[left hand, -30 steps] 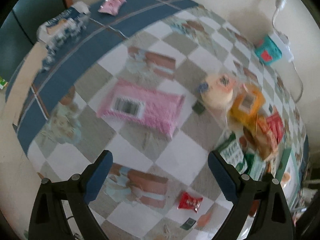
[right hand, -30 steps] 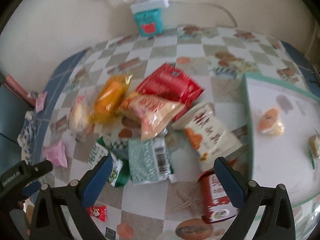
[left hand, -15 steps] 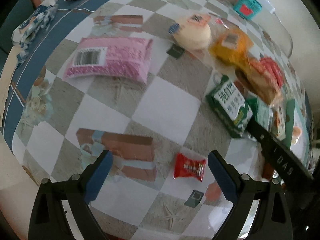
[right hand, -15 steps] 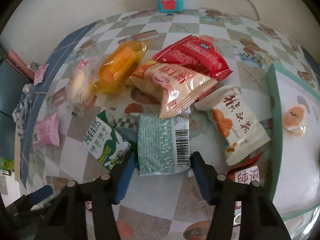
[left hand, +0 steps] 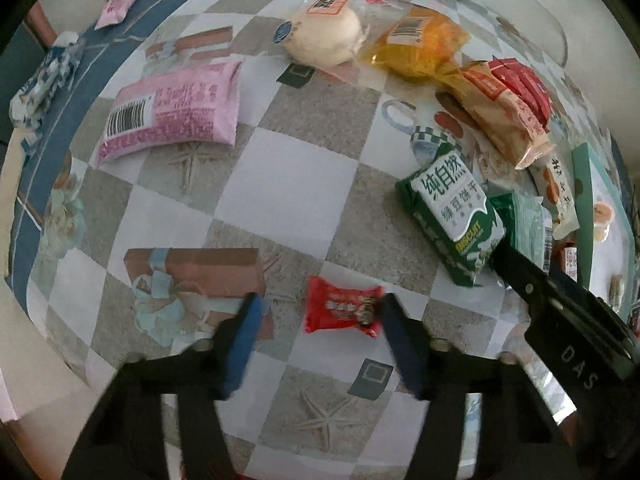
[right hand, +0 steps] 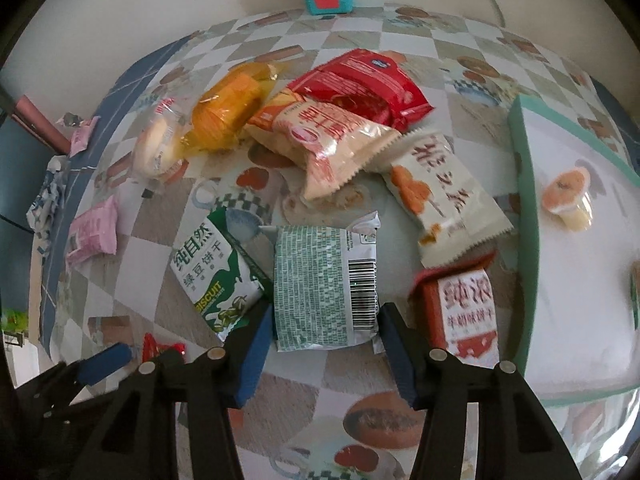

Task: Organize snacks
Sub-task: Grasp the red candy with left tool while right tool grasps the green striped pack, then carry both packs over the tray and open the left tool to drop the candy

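Nearest to the left gripper [left hand: 318, 320], which is aimed almost straight down at the checked tablecloth [left hand: 288, 168], a small red candy packet [left hand: 342, 310] is found lying flat between the blue pads. Its long axis is laid across the gap, from pad to pad, so the closing is directed along the packet's length. The jaws are closing at this moment; the right-hand pad is seen at the packet's end, while the left-hand pad [left hand: 242, 344] is still held apart from it, so the packet is not yet pinched. At the right gripper [right hand: 326, 350], a pale green patterned packet [right hand: 326, 284] with a barcode is framed at its near end by the two pads, and it appears to be clamped across its short width, its long axis being directed away from the tool toward the pile. A green biscuit pack [right hand: 212, 276] is pressed just beside it on one side, and a red-and-white box [right hand: 464, 306] is placed near on the other. The teal-rimmed tray [right hand: 524, 216], judged to be the destination, is found beside the right gripper and well apart from the left, with a jelly cup [right hand: 568, 194] already in it. Farther off, the heap of red, orange and cream packets is left untouched.
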Tool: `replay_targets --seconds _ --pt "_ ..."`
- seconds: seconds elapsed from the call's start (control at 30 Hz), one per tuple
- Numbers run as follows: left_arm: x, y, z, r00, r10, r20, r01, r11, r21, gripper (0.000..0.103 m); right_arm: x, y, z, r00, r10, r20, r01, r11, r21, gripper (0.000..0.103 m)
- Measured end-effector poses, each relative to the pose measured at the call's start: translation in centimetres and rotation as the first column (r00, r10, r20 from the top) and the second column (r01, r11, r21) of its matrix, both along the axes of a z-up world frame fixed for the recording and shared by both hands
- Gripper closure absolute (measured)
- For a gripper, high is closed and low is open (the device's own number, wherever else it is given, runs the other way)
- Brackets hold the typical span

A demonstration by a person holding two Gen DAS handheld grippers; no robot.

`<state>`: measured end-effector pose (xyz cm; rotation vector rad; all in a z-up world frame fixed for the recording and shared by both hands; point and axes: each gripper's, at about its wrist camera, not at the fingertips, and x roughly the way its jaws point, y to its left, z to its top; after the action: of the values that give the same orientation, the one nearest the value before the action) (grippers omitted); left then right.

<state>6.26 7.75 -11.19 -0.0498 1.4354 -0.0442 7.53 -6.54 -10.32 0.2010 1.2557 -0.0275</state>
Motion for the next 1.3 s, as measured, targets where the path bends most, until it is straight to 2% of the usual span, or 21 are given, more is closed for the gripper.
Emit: replay_targets --seconds 0.03,0.07,0.2,0.37,0.5,0.67,0.8,1.1,1.3 --pt "0.3 -0.3 0.2 1.0 -0.005 0.001 0.005 1.0 0.006 0.058 -0.2 -0.1 0.0 1.0 -0.002 -0.002 0.002 1.0 0.0 0.046" --pt "0.2 -0.6 0.2 1.0 -0.011 0.004 0.011 1.0 0.011 0.068 -0.3 -0.1 0.0 1.0 -0.003 -0.003 0.003 1.0 0.001 0.046" --pt "-0.1 -1.5 0.3 1.0 -0.01 0.012 0.01 1.0 -0.001 0.072 -1.0 -0.4 0.3 1.0 -0.008 -0.001 0.008 1.0 0.01 0.047" --pt "-0.4 0.2 0.5 1.0 0.025 0.017 -0.025 0.999 -0.026 0.074 -1.7 -0.8 1.1 1.0 -0.009 0.016 0.009 1.0 0.02 0.049" --pt "-0.5 1.5 0.6 0.998 0.051 0.024 -0.051 0.999 -0.017 0.074 -2.2 -1.4 1.9 0.999 -0.019 0.029 0.019 0.999 0.029 0.05" --pt "-0.3 1.9 0.8 0.997 0.066 0.034 -0.066 0.998 -0.016 0.074 -2.9 -2.4 3.8 0.996 -0.021 0.087 0.017 0.999 0.046 0.05" --pt "0.4 1.7 2.9 0.995 0.07 0.064 -0.07 0.997 -0.016 0.074 -3.1 -2.8 5.2 0.991 -0.015 0.133 0.007 0.998 0.057 0.05" --pt "1.8 -1.5 5.8 0.99 0.048 0.131 -0.048 0.999 0.002 0.074 -3.3 -4.4 7.7 0.978 -0.054 0.201 0.038 0.996 0.081 0.05" --pt "2.9 -4.6 7.4 0.985 -0.008 0.175 0.005 1.0 0.014 0.074 -3.6 -6.7 8.6 0.968 -0.115 0.222 0.096 0.991 0.092 0.05"
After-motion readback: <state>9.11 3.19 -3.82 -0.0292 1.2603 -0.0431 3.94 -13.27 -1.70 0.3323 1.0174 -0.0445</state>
